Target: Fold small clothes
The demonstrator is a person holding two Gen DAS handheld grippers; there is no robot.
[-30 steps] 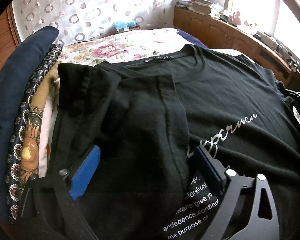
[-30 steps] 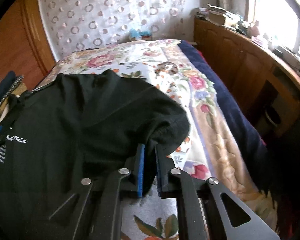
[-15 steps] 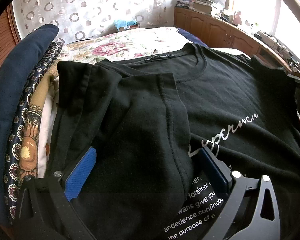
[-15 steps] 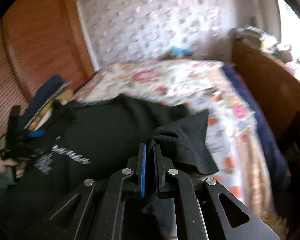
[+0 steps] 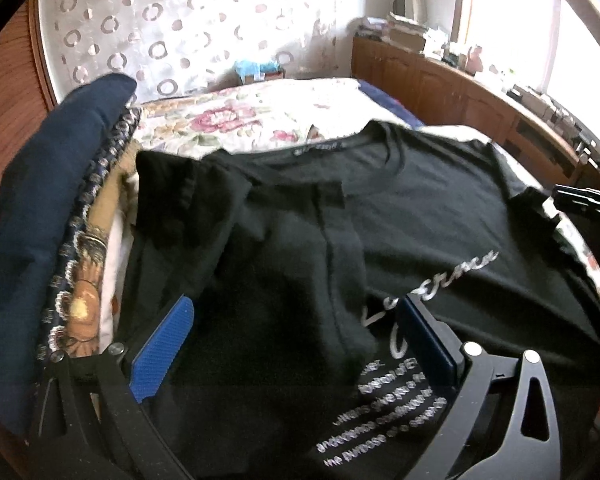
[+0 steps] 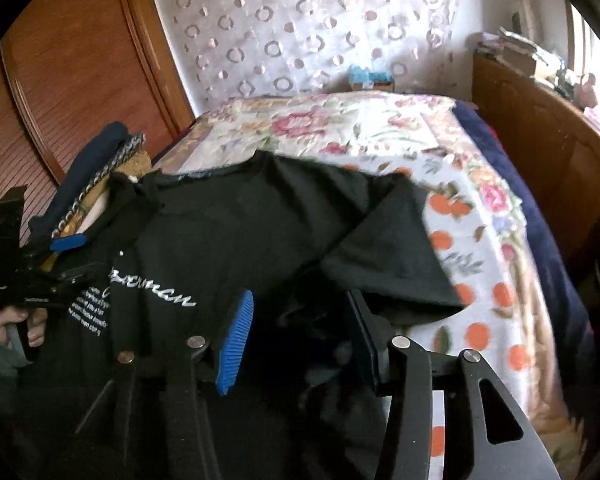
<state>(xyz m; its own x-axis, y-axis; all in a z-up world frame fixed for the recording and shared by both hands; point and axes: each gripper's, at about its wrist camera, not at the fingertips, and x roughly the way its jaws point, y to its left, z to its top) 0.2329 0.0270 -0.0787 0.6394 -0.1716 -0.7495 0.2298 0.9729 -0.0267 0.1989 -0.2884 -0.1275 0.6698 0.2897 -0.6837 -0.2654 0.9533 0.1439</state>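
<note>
A black T-shirt (image 5: 440, 208) with white lettering lies on the flowered bed, its left side and sleeve folded inward over the chest. It also shows in the right wrist view (image 6: 236, 232), where its right sleeve (image 6: 396, 264) is folded in across the body. My left gripper (image 5: 296, 320) is open, its blue pads spread over the folded left part. My right gripper (image 6: 300, 312) is open and empty just in front of the folded sleeve. The left gripper also shows at the left of the right wrist view (image 6: 66, 252).
A pile of folded clothes (image 5: 48, 216), dark blue on top, lies left of the shirt. The flowered bedspread (image 6: 380, 136) runs to a curtained wall. A wooden cabinet (image 6: 540, 152) lines the right side, a wooden wardrobe (image 6: 60, 80) the left.
My right gripper carried the right sleeve inward over the shirt, then opened and let it go. My left gripper stayed open and drew back slightly.
</note>
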